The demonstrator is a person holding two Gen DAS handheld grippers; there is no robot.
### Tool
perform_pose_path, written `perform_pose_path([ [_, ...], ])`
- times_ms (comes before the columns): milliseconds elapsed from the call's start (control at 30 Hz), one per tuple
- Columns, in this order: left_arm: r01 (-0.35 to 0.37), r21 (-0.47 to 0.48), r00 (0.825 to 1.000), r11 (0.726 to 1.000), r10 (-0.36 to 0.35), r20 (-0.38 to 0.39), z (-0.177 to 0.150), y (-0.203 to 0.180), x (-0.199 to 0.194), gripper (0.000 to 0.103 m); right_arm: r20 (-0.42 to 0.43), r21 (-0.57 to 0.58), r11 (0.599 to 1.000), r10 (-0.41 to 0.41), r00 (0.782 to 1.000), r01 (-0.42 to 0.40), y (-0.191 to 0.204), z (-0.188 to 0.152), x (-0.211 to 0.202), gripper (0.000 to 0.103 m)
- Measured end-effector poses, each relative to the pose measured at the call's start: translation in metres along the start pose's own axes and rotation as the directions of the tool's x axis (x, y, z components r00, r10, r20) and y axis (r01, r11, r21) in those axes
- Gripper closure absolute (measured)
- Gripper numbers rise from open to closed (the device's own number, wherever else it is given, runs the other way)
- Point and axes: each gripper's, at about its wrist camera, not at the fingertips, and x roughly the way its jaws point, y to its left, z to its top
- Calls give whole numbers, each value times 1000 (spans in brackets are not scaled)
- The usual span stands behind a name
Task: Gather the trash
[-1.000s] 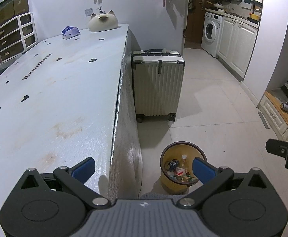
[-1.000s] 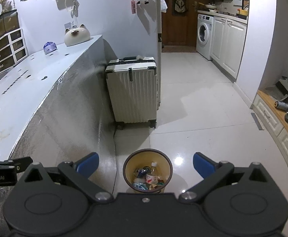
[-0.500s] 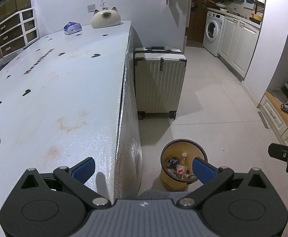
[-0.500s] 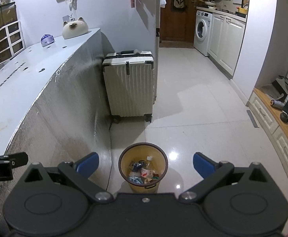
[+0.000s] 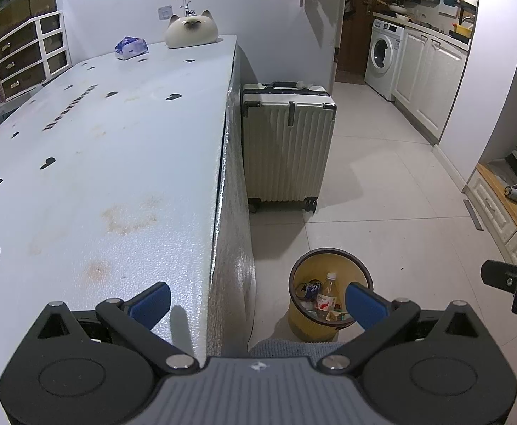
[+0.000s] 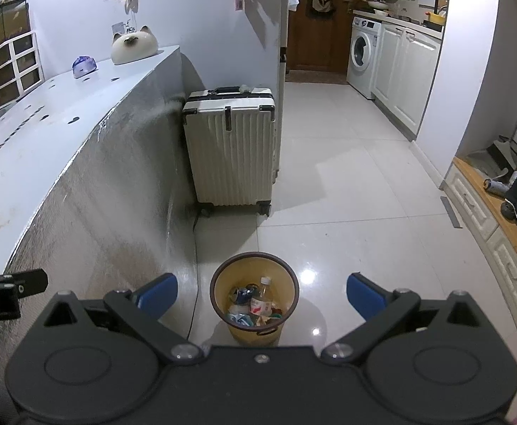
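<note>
A yellow trash bin (image 5: 330, 253) (image 6: 254, 257) with a dark rim stands on the tiled floor beside the table's end. Inside it lie a plastic bottle (image 5: 324, 295) (image 6: 262, 299), a crushed can and wrappers. My left gripper (image 5: 256, 301) is open and empty; one finger hangs over the table corner, the other over the bin. My right gripper (image 6: 260, 292) is open and empty too, with the bin below, between its fingers. A pale wrapped packet (image 5: 131, 47) (image 6: 84, 65) lies at the table's far end.
The long white table (image 5: 117, 163) (image 6: 28, 148) fills the left. A cream suitcase (image 5: 288, 148) (image 6: 232, 148) stands on the floor beyond the bin. A cat-shaped ornament (image 5: 191, 32) sits at the table's far end. Low cabinets (image 6: 488, 233) line the right; a washing machine (image 6: 363, 55) stands farther back.
Both views drift only slightly; the bin stays under the grippers. Both grippers stay open and hold nothing.
</note>
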Motion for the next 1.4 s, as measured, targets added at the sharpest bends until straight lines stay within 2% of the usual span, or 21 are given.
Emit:
perform_pose_path([
  [1400,3,-9,1000,1000,-3,-3,-2,2,3,0,-12,-1,1000,-10,1000,10,-2,0,2,0],
])
